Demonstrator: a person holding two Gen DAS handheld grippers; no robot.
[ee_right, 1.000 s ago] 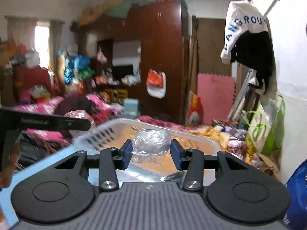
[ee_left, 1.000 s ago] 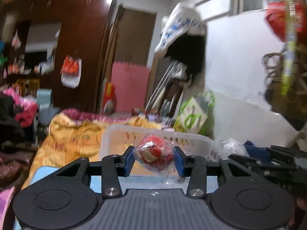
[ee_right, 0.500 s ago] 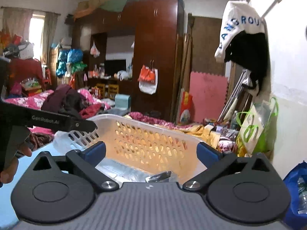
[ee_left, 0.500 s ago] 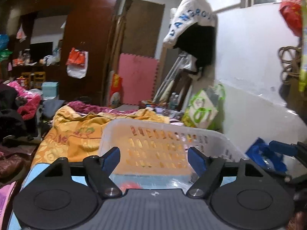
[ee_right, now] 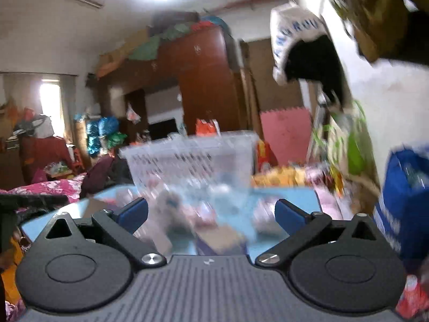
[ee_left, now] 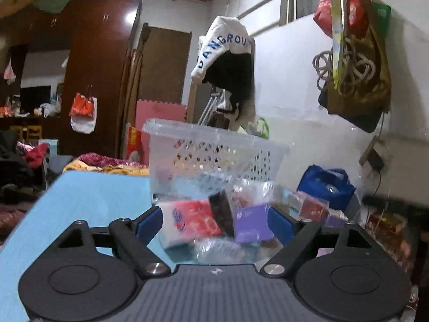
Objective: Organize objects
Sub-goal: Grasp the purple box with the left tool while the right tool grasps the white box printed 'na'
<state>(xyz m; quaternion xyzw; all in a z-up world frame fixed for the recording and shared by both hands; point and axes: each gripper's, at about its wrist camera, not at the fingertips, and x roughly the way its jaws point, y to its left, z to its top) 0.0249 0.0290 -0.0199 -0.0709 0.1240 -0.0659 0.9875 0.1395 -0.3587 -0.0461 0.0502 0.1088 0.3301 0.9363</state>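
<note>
Clutter is the main hazard here: small packets crowd the blue tabletop (ee_left: 80,196) just in front of the white basket (ee_left: 214,150), so a grab aimed at one could catch two. The left gripper (ee_left: 214,221) has its jaws spread and opening further, nothing pinched, with a red-and-white packet (ee_left: 193,220), a dark item and a purple box (ee_left: 252,222) all lying in the gap between them; closing now could squeeze the stack and send the purple box sliding off to the right, where more packets sit near the tabletop's edge. The right gripper (ee_right: 211,212) stands fully released and empty above a blurred heap of wrapped things, too smeared to name, so picking a target there is guesswork. The basket stands upright at the far side, close behind the pile; a low reach could bump its near wall and push it farther. Crinkly clear wrappers may also slip out of a shallow pinch.
</note>
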